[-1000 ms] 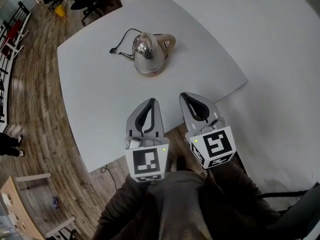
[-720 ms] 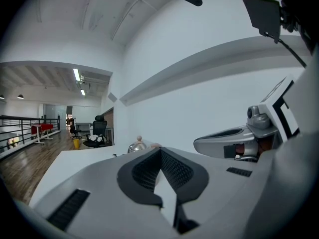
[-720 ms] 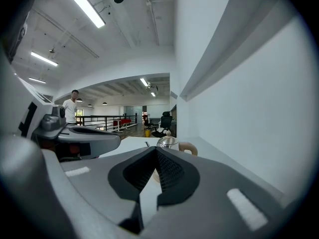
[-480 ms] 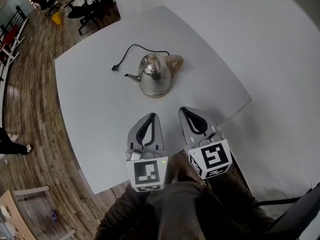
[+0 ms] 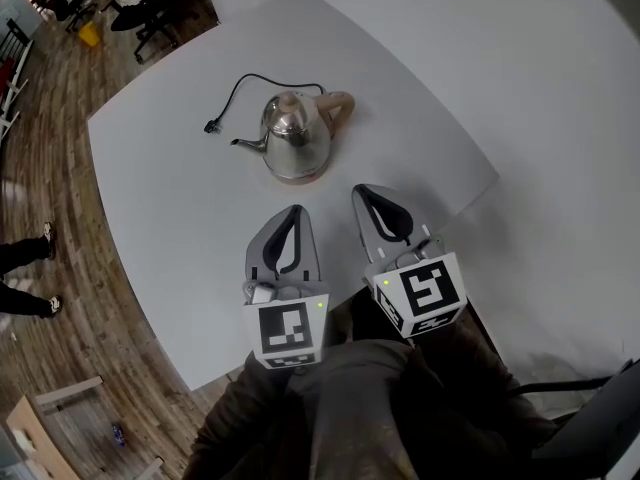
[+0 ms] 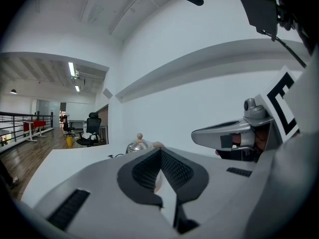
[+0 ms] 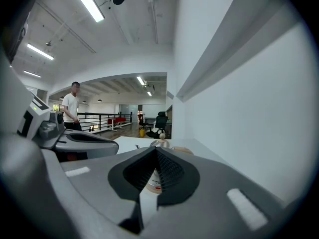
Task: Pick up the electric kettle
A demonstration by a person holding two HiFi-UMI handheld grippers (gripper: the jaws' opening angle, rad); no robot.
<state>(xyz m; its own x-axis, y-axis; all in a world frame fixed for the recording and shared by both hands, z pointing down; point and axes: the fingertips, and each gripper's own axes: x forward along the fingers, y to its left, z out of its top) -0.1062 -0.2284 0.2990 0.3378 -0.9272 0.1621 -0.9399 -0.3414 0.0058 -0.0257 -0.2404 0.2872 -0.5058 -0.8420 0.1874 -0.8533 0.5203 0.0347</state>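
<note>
Steel electric kettle (image 5: 292, 140) stands upright on the white counter (image 5: 180, 203), its cord (image 5: 228, 101) trailing away behind the spout. Left tongs (image 5: 291, 212) and right tongs (image 5: 370, 192) hover side by side near it, both closed and empty.

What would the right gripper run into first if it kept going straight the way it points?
Most likely the kettle, on its handle side. The right gripper, jaws shut and empty, aims at it across bare table, with nothing else between. Depth is unclear, so it could graze the table first.
</note>
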